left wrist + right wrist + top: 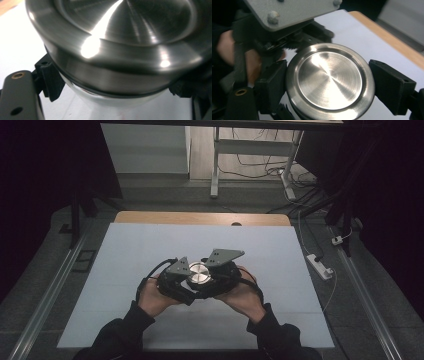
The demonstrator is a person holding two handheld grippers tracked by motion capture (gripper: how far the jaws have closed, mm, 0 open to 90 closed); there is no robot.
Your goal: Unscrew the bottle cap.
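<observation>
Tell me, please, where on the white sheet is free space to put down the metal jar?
The white sheet is bare between the claws and the wooden table edge, also toward its left and right borders. It is crowded only at the near middle, where the left claw and right claw both grip the metal jar.
</observation>
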